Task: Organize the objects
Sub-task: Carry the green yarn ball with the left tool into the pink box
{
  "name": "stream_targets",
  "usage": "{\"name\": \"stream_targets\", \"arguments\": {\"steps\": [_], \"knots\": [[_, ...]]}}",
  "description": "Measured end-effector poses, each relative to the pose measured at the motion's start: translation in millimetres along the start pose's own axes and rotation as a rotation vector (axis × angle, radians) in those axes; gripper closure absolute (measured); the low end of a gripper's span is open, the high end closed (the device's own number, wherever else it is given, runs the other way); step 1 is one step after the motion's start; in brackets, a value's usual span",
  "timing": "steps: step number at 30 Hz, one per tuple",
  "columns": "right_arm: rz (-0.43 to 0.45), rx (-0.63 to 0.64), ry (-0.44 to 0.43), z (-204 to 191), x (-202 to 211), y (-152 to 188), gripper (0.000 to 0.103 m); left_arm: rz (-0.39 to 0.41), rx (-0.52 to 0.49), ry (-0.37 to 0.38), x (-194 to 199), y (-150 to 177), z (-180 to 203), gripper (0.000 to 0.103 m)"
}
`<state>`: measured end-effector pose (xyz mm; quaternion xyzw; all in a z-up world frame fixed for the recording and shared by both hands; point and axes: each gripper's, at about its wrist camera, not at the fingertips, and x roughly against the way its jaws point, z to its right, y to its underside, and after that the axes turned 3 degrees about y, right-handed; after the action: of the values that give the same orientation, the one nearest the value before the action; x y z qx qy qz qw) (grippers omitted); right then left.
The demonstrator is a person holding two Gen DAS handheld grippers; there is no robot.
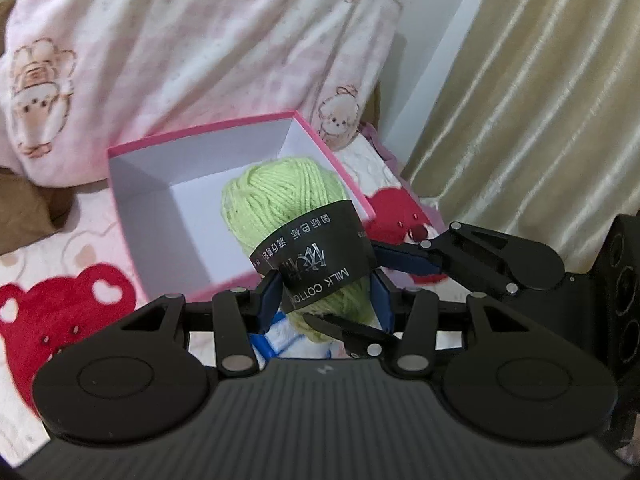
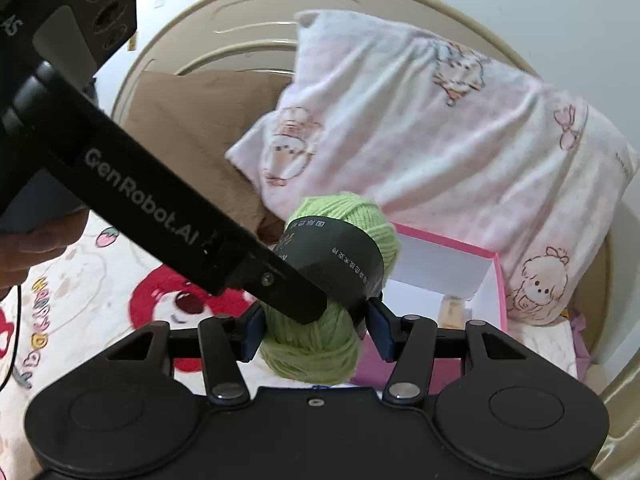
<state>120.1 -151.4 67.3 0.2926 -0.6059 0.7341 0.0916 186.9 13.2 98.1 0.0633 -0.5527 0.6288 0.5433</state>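
A light-green yarn ball [image 1: 276,200] with a black paper band hangs in the air in front of an open pink box [image 1: 200,133] with white walls. My left gripper [image 1: 326,300] is shut on the ball's near end, a blue pad on each side. A finger [image 1: 404,258] of the other gripper reaches in from the right and presses on the band. In the right wrist view the same yarn ball [image 2: 316,352] sits between the pads of my right gripper [image 2: 316,330], which is shut on it. The left gripper's finger [image 2: 288,292] crosses from the upper left. The pink box [image 2: 440,240] lies behind the ball.
The box rests on a bedsheet [image 1: 60,312] printed with red bears. A pink cartoon-print pillow [image 2: 440,140] and a brown cushion [image 2: 192,128] lean on the headboard behind it. A beige curtain [image 1: 540,100] hangs at the right. A small amber thing [image 2: 452,308] shows inside the box. A person's hand [image 2: 28,248] holds the left gripper.
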Motion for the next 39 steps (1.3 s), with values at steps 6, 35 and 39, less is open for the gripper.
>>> {"name": "stream_targets", "arguments": {"steps": [6, 35, 39], "knots": [[-0.068, -0.017, -0.001, 45.4, -58.6, -20.2, 0.045, -0.05, 0.045, -0.046, -55.3, -47.5, -24.5, 0.057], [-0.334, -0.23, 0.002, 122.3, -198.8, 32.1, 0.056, -0.032, 0.051, -0.139, -229.6, -48.5, -70.7, 0.06], [-0.34, -0.23, 0.028, 120.8, -203.9, 31.8, 0.067, -0.058, 0.081, -0.137, -234.2, -55.8, -72.6, 0.06]]}}
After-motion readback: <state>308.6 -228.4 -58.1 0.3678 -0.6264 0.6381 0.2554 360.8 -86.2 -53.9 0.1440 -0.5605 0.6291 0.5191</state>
